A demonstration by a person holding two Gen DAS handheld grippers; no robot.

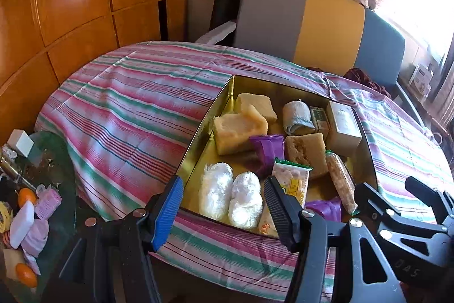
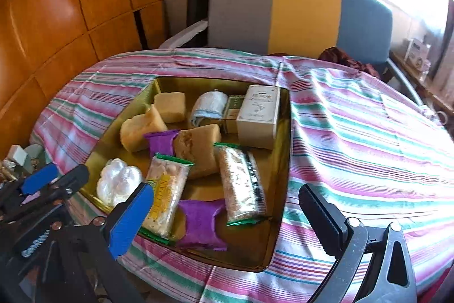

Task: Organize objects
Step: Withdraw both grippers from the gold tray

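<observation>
Both your left gripper (image 1: 224,210) and right gripper (image 2: 227,213) hang spread, empty, just above the gold rectangular tin (image 2: 279,217); pick leftovers beyond the left one.

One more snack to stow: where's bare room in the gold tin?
Bare floor shows in the gold metal tin at its near right corner, beside the long green-edged cracker pack and flat purple wrapper. The far half is crowded. The striped tablecloth is bare.
</observation>
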